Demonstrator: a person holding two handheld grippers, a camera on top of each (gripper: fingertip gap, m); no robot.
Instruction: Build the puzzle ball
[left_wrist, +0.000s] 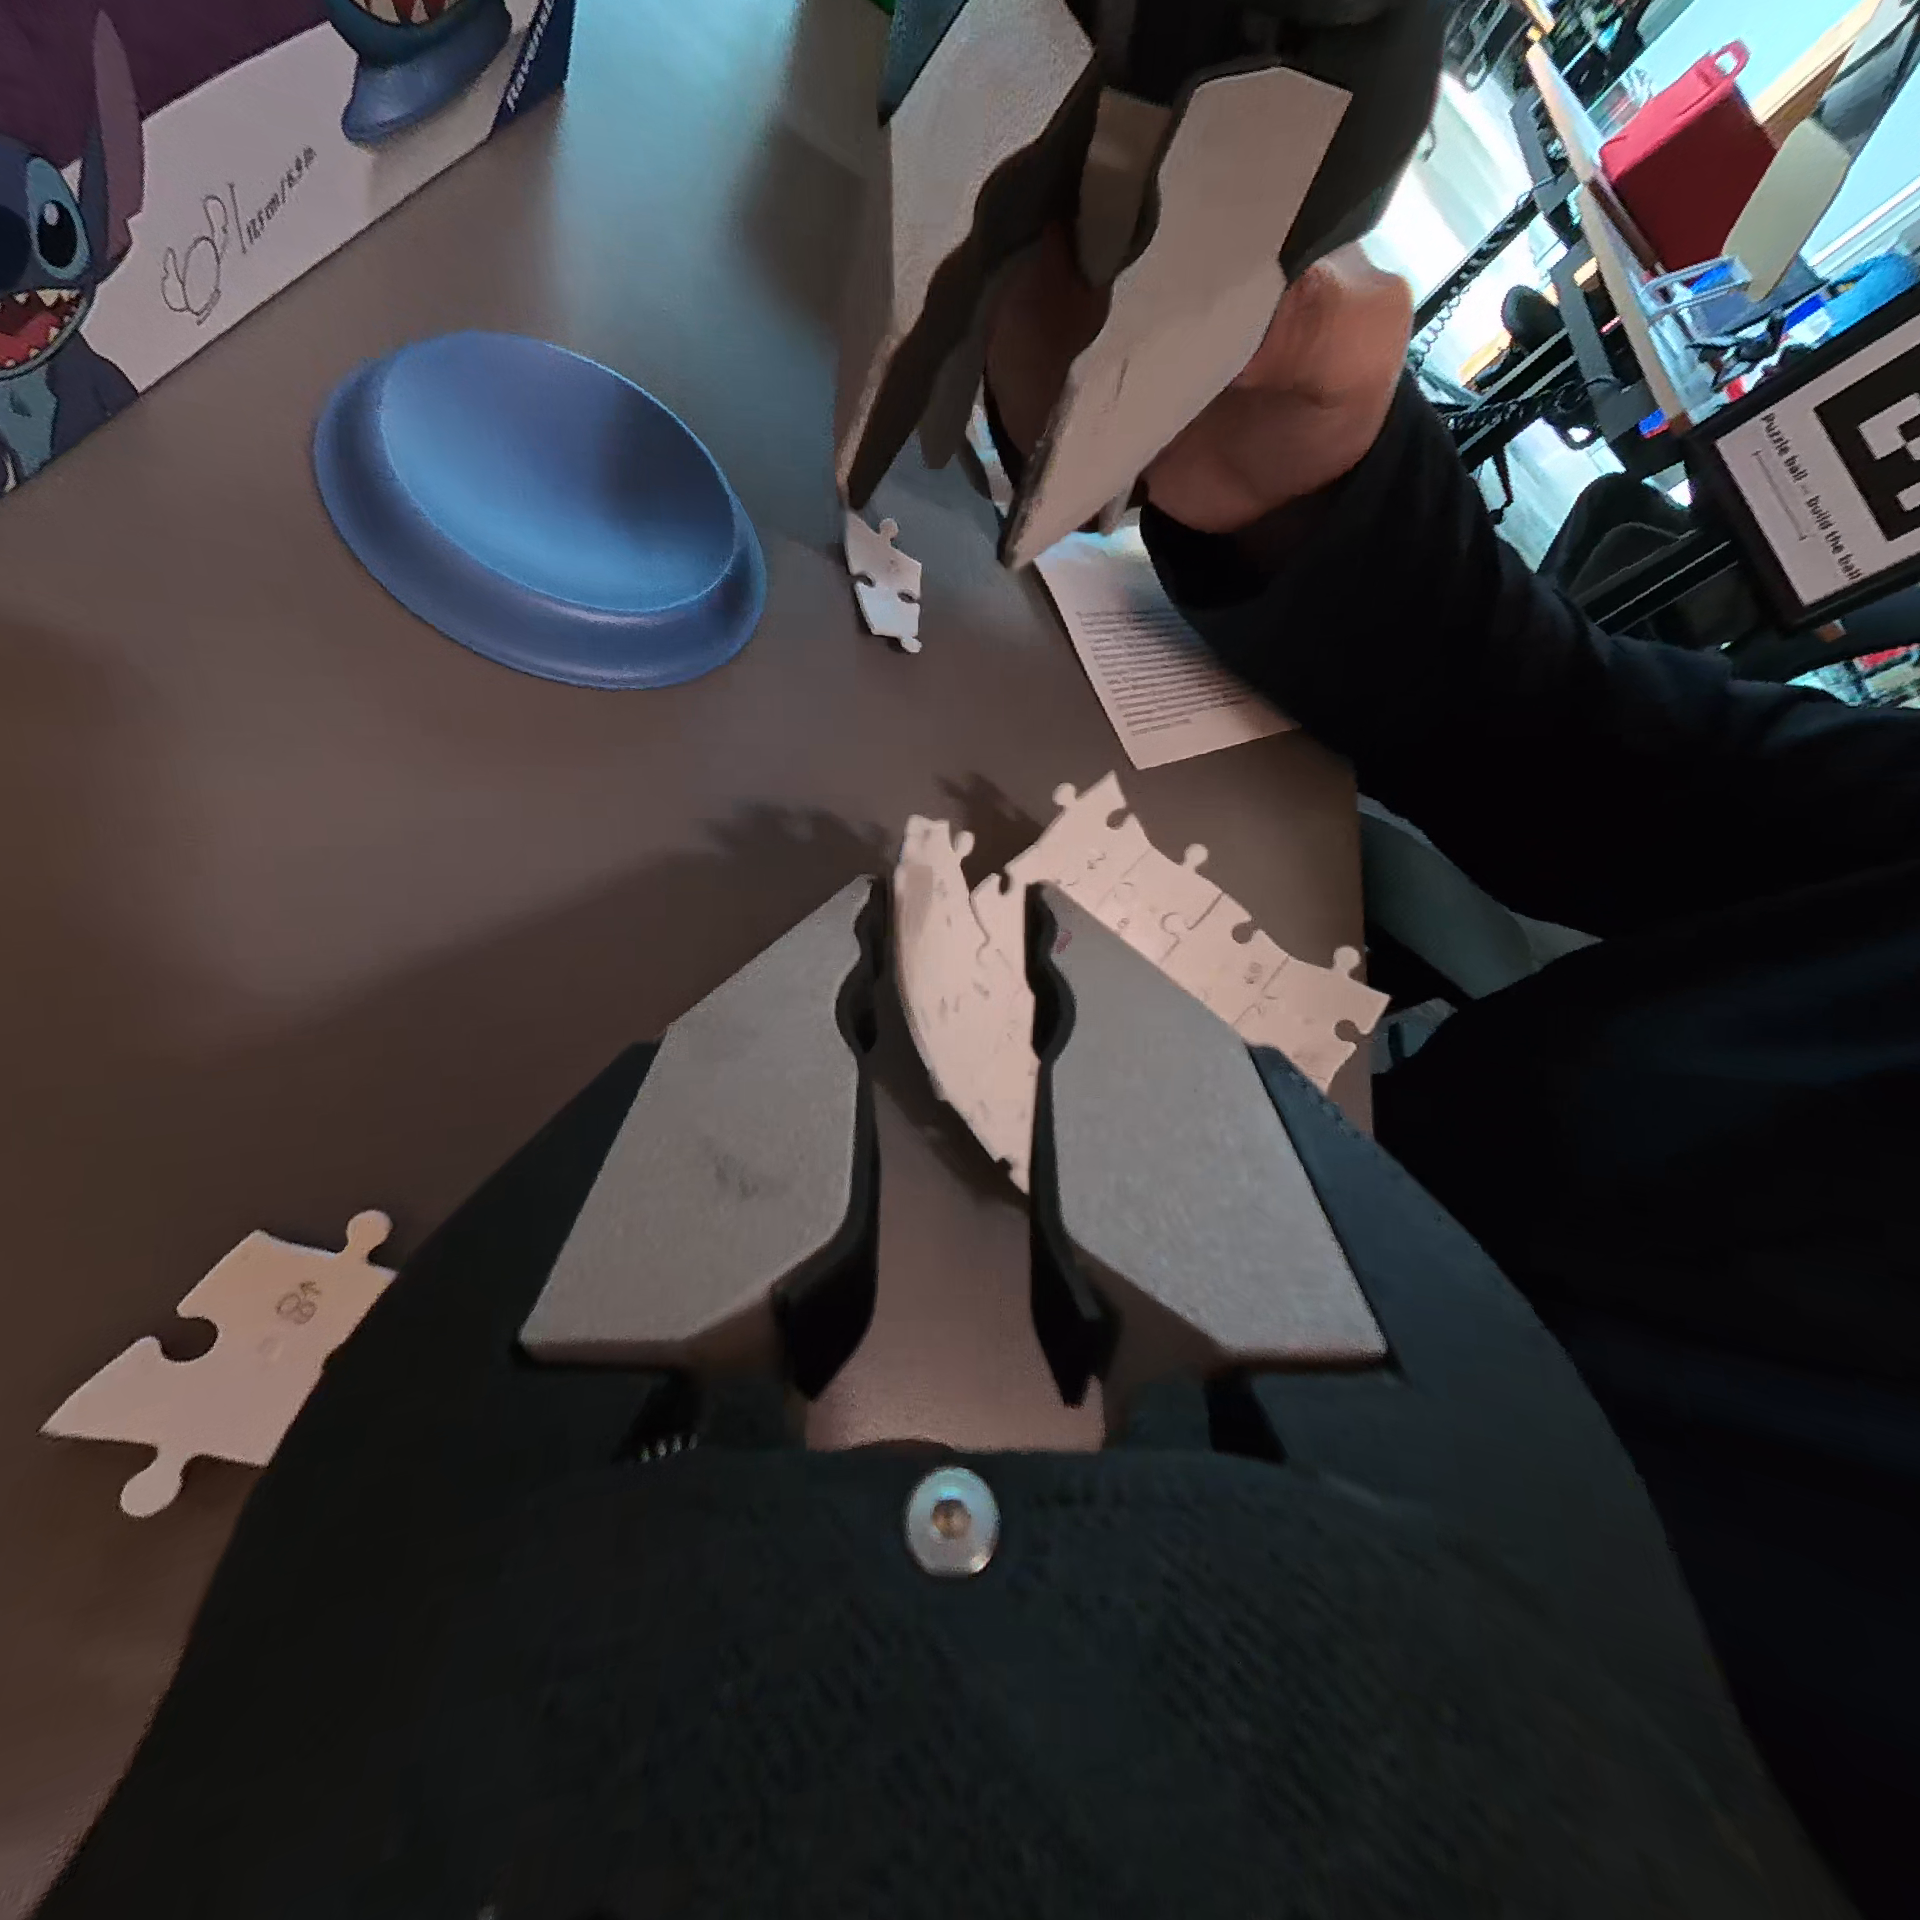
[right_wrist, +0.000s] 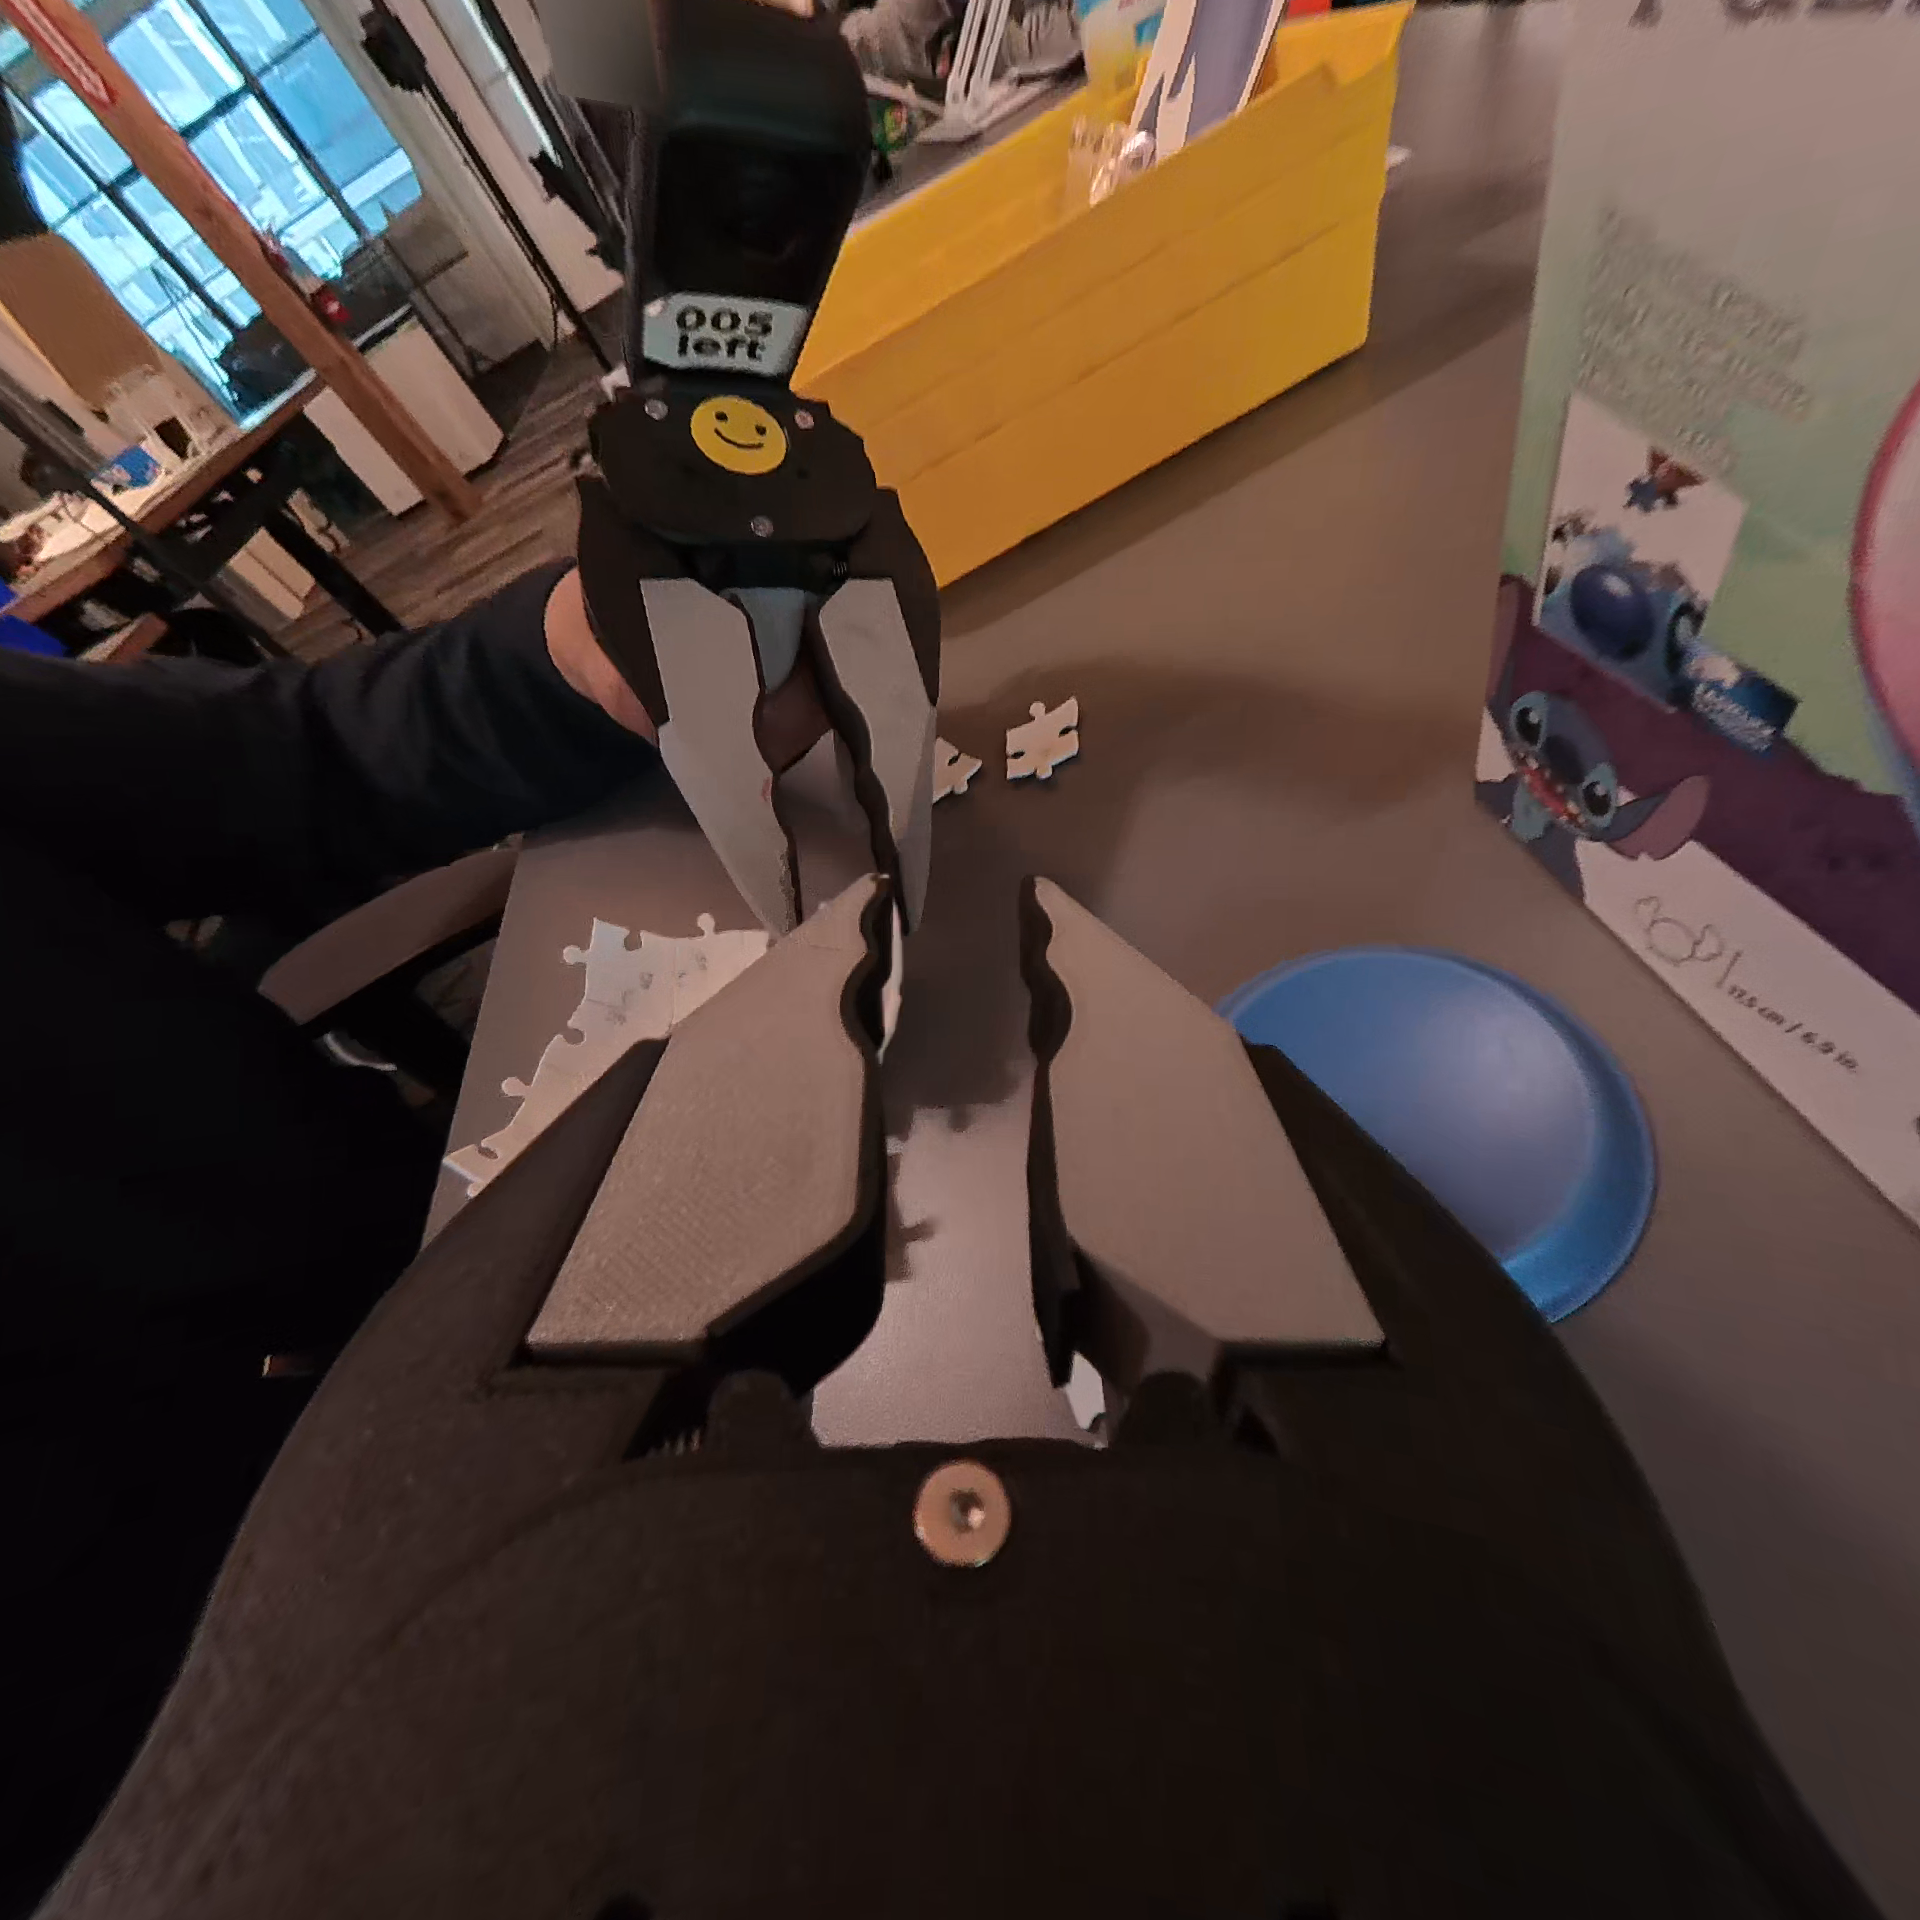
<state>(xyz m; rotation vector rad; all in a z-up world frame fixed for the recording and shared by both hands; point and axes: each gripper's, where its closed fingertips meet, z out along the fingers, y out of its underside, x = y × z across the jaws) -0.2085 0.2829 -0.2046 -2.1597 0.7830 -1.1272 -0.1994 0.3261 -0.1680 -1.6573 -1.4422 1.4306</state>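
Curved puzzle strip (left_wrist: 961, 1023) being held between narrowed left gripper (left_wrist: 951, 904); right gripper (right_wrist: 956, 904) being kept half-open, empty; joints risk being popped by twisting near table edge (left_wrist: 1340, 831)

Grey-brown table (right_wrist: 1299, 665), sheen from daylight. Behind it: large gridded windows (right_wrist: 197, 208), slanted wooden beam (right_wrist: 260, 270), wood-plank floor (right_wrist: 457, 540), wooden side table (right_wrist: 156, 499). Other side: dark metal shelving (left_wrist: 1538, 260) with clutter.
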